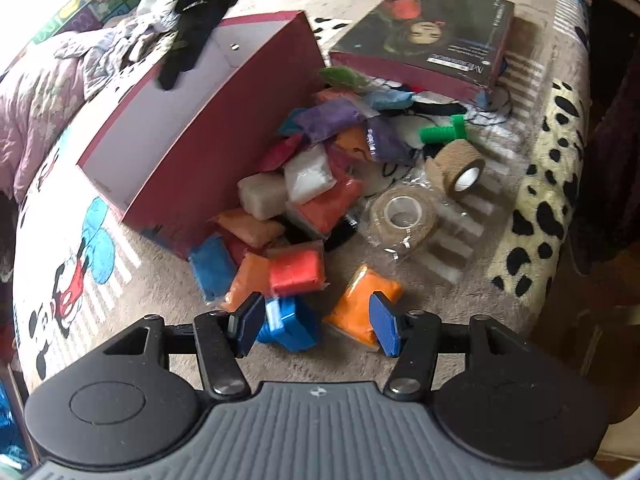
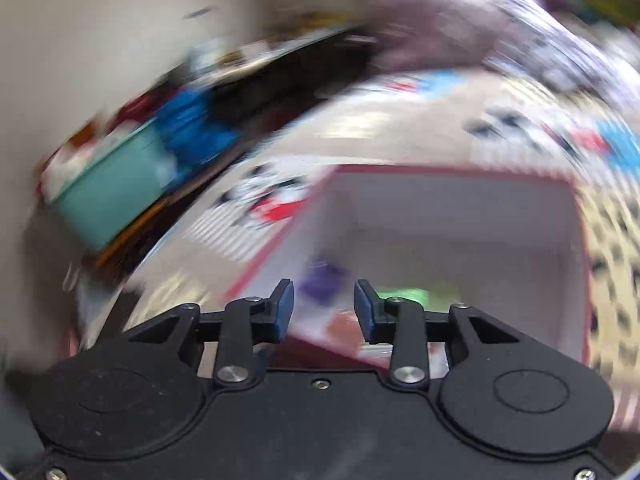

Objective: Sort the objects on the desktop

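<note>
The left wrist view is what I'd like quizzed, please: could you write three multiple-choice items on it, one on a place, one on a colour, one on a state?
1. Where does the open red box lie relative to the pile of clay packets?
A. left of it
B. right of it
C. on top of it

2. What colour is the plastic bolt by the tan tape rolls?
A. yellow
B. green
C. black

3. How does the left gripper stand?
A. shut on a tape roll
B. open, holding nothing
C. shut on the book

Key: 1 A, the box wall borders the pile's left side; 2 B, it is bright green; 3 B, a clear gap shows between its blue pads.
</note>
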`<state>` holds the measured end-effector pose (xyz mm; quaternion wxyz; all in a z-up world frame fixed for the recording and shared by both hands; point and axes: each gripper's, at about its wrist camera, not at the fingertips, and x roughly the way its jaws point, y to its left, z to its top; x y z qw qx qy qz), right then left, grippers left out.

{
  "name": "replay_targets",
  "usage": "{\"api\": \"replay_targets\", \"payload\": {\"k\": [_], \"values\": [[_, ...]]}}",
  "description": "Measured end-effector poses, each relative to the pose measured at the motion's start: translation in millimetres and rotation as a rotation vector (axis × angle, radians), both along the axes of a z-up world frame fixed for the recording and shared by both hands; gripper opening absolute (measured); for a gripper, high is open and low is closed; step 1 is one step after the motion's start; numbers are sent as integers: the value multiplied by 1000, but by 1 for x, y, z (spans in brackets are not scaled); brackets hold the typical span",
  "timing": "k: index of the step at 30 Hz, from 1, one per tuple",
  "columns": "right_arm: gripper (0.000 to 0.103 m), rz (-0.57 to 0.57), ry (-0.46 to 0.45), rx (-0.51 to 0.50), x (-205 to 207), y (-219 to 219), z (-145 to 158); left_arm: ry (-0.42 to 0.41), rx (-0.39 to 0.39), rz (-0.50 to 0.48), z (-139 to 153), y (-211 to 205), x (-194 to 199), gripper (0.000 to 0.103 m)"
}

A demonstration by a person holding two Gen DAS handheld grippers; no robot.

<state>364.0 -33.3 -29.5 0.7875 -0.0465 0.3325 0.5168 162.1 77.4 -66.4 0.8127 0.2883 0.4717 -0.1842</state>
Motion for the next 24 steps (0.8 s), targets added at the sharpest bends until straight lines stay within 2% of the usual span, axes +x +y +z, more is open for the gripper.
{"api": "replay_targets", "payload": {"k": [1, 4, 7, 10, 12, 17, 18, 19, 24], "values": [[44, 71, -16, -19, -13, -2, 2, -1, -9, 10, 1, 2, 1, 56], [47, 238, -13, -113, -50, -12, -9, -5, -39, 34, 6, 5, 3, 56], [52, 378, -54, -288, -85, -20, -33, -17, -29, 35, 9, 2, 4, 56], [57, 471, -119, -468, -113, -28, -59, -22, -19, 32, 12, -4, 7, 56], [57, 485, -170, -547, -125, -33, -73, -24, -13, 28, 13, -9, 10, 56], [55, 409, -139, -549, -120, -39, -87, -27, 6, 10, 12, -21, 16, 56], [37, 404, -133, -550, -118, -39, -88, -26, 11, 5, 11, -23, 16, 56], [25, 404, -135, -557, -117, -39, -89, -24, 16, 0, 10, -25, 17, 56], [25, 370, -164, -537, -110, -43, -82, -13, 29, -9, 4, -28, 19, 56]]}}
